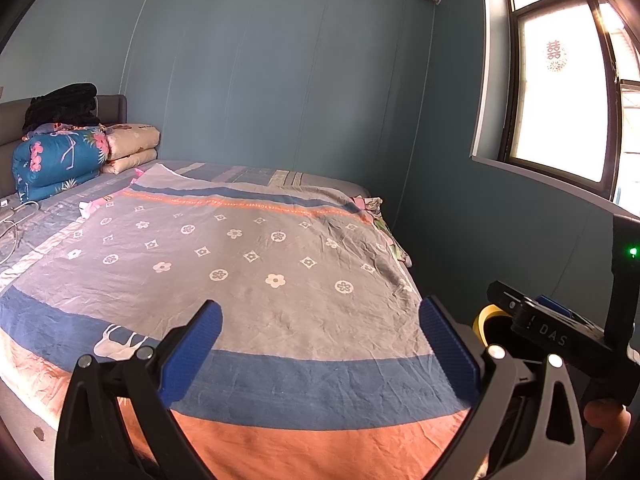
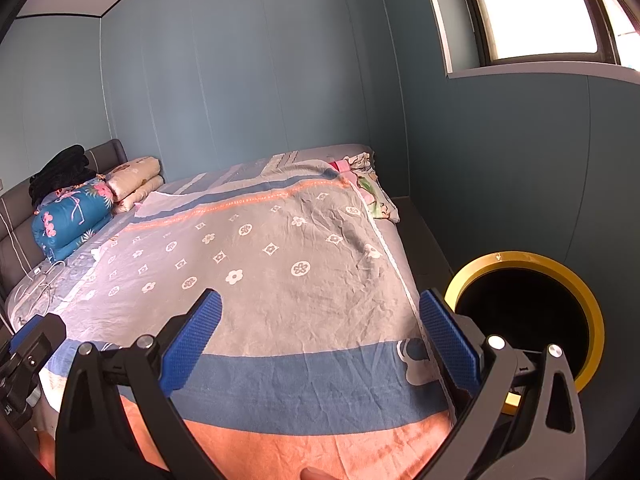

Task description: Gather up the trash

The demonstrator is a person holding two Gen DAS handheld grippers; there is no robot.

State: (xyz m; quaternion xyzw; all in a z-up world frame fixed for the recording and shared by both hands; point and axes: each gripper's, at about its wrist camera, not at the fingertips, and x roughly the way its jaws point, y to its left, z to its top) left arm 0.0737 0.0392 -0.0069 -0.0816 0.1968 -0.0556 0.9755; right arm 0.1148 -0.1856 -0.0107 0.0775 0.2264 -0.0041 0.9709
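The left gripper point(image 1: 320, 344), black with blue ribbed pads, is spread wide and empty above the bed; the right gripper point(image 2: 320, 340) is likewise apart and empty. The right gripper's body, seen from the left wrist camera, reads "DAS". A round black trash bin with a yellow rim point(image 2: 528, 320) stands beside the bed's right edge, its interior dark. The grey flower-patterned quilt with blue and orange bands point(image 1: 248, 264) covers the bed. A window sticker point(image 1: 555, 56) bears a red character.
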